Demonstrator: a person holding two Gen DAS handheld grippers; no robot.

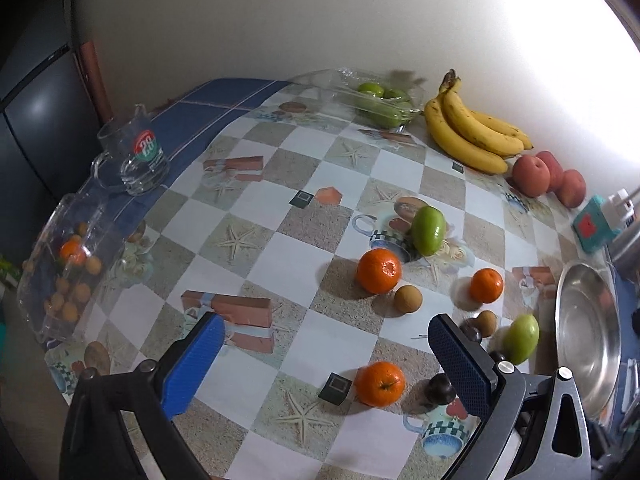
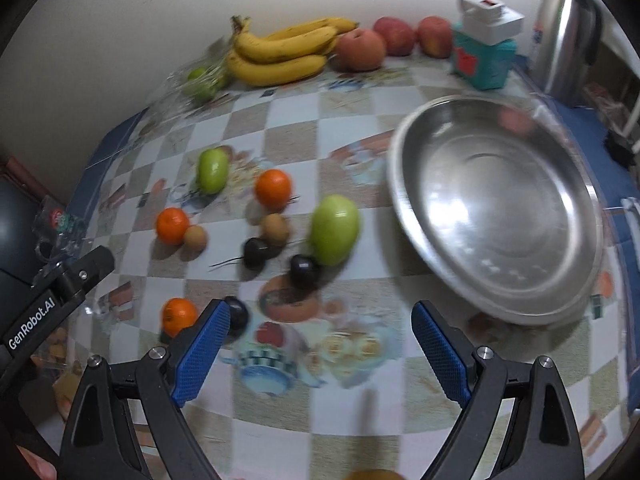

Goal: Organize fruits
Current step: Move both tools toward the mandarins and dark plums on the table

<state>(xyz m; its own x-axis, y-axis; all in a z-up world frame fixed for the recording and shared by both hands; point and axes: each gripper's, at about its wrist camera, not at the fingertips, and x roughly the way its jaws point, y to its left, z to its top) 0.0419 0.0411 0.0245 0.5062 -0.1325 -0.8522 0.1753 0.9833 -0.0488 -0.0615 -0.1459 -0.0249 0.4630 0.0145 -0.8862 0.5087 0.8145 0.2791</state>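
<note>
Nearest in the left wrist view, left gripper (image 1: 326,354) spread wide, blue pads (image 1: 192,368) clamping nothing, hovering above the checked tablecloth (image 1: 280,208). Just beyond the pads, an orange (image 1: 379,384) beside a dark plum (image 1: 439,388): firm, light, round, likely to roll; best squeezed across its middle, gently. Further out, a second orange (image 1: 378,271) touching a small brown longan (image 1: 408,299), a third orange (image 1: 486,285), and two green mangoes (image 1: 428,230) (image 1: 520,339), smooth and possibly slippery, better taken across the narrow width. Off to the left, a clear container (image 1: 60,264) already holding longans and an orange. At the back by the wall, bananas (image 1: 472,132), peaches (image 1: 532,176), and a clear tray (image 1: 384,100) of green fruit. In the right wrist view, right gripper (image 2: 320,320) likewise wide apart and empty, one pad (image 2: 200,356) just beside a dark plum (image 2: 236,316) though contact unclear; steel bowl (image 2: 496,204) empty ahead on the right, probably a destination for loose fruit.
</note>
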